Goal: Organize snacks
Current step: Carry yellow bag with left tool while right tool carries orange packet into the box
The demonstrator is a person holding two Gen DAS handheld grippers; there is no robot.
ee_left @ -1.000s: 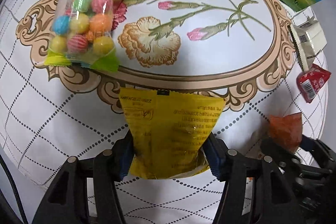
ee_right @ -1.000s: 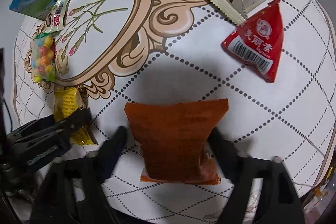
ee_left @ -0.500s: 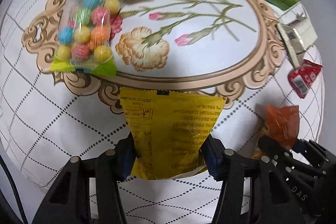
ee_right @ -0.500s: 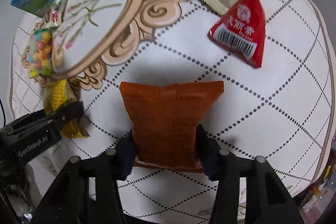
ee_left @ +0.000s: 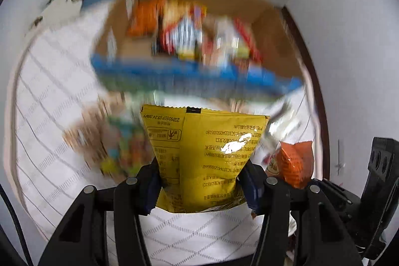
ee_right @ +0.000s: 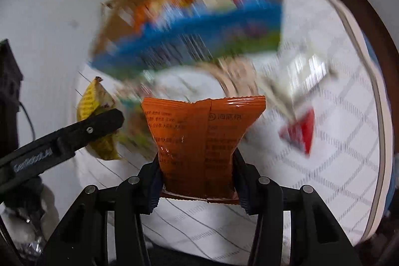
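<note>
Here the yellow snack packet stands upright between the jaws of the left gripper, pinched at its lower end, its long axis running up and away from the jaws toward the cardboard box. The orange snack packet is held the same way in the right gripper, jaws narrow and pressed on its lower sides, top seam uppermost. Both packets hang clear of the patterned worktop. The box, blurred, lies beyond and above both packets in each view, open-topped, with assorted wrappers already inside and a blue printed front wall facing the grippers. In the right wrist view the left gripper and its yellow packet sit to the left, roughly level with the orange one, so neither hand looks clearly nearer the box. A red triangular packet and a bag of coloured sweets, both blurred, remain on the worktop. The coming move likely carries each packet forward over the blue wall.
</note>
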